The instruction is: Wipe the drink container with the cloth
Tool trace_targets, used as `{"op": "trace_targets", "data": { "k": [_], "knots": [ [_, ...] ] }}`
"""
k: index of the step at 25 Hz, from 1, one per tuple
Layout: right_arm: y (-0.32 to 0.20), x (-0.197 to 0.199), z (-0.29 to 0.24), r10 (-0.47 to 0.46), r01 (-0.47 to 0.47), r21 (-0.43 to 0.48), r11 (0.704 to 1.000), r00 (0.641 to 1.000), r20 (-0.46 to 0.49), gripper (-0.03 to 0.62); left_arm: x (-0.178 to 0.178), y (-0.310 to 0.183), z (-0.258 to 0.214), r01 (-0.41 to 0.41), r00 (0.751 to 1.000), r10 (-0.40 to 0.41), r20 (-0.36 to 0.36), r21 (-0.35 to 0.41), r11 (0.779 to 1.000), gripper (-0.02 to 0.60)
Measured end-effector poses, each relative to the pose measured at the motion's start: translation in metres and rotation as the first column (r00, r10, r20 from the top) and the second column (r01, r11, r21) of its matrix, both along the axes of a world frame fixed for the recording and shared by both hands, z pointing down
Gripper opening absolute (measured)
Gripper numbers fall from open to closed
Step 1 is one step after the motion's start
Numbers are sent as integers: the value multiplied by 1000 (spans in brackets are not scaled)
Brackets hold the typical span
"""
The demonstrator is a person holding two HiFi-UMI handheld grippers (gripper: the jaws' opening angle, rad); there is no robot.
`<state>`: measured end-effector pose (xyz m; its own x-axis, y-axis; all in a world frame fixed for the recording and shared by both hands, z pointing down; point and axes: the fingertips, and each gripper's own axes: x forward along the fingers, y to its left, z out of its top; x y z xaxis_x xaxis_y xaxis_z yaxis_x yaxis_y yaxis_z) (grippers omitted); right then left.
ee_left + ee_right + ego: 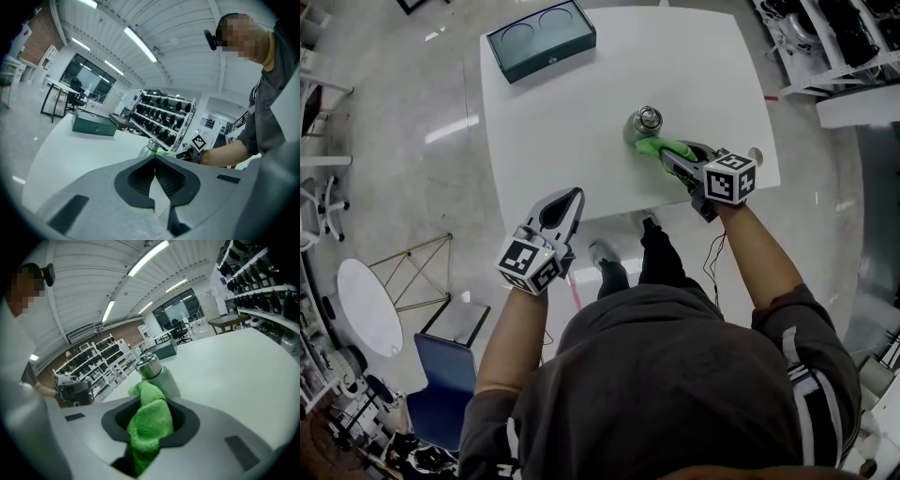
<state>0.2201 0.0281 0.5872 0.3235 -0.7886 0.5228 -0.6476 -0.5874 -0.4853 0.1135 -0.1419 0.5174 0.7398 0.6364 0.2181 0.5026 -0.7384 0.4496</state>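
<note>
A pale green drink bottle (643,127) with a steel cap stands upright on the white table (581,112). My right gripper (673,159) is shut on a bright green cloth (661,147), and the cloth lies against the bottle's near side. In the right gripper view the cloth (150,423) bunches between the jaws with the bottle (157,373) just beyond. My left gripper (567,199) hangs over the table's front edge, shut with nothing in it. The left gripper view shows its jaws (155,171) meeting at the tips, with the bottle (150,147) farther off.
A dark green box (541,38) sits at the table's far left corner. A small grey knob (756,154) lies at the right table edge. Chairs and a round white table (369,307) stand on the floor at left. Shelving (834,47) lines the right.
</note>
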Motion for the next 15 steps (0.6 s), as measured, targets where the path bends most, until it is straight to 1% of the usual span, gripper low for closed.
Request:
{"op": "trace_targets", "data": {
  "k": [5,11,13,15],
  "knots": [
    [-2,0,27,-17,19,-45,999,999,50,80,3,0,4,0,1000,0,13,4,1000,5],
    [-1,4,57,-3,18,-112,994,992,127,80,5,-1,12,2,1000,-2,29,23,1000,5],
    [0,4,56,-12,29,-125,992,991,136,80,5,-2,13,6,999,-7,34,24,1000,5],
    [6,3,46,-30,46,-132,990,992,119,80,5,-2,10,11,999,-12,30,22,1000,5]
  ]
}}
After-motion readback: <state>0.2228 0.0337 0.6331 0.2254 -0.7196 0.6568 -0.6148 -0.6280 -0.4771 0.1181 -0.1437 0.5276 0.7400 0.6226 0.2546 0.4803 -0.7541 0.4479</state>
